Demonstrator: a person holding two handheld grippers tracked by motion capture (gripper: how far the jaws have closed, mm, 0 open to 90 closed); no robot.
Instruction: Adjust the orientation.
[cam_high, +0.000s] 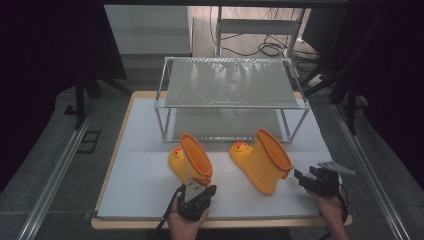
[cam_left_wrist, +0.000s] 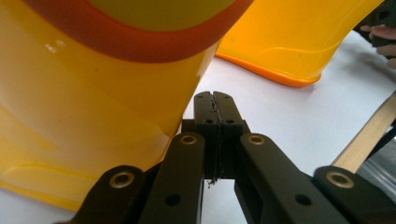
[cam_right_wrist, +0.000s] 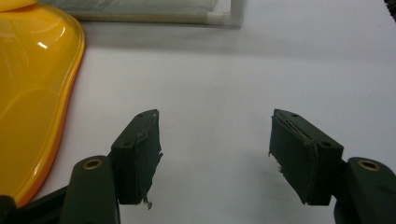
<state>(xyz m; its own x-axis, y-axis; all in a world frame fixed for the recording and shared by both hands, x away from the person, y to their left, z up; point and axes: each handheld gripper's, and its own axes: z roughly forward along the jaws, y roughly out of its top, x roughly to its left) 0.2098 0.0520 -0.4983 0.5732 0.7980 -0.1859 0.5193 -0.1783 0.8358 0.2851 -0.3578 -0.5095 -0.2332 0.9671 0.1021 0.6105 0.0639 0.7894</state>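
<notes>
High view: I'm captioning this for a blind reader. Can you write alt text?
Two yellow rubber boots stand on a white table before a metal rack. The left hand-held gripper, shut, sits at the left boot's rim; the right hand-held gripper is open beside the right boot.

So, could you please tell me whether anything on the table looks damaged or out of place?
The pads on the right tool look worn: their edges are frayed, with bits hanging loose. Both yellow boots stand upright before the shelf rack; nothing is spilled.
</notes>
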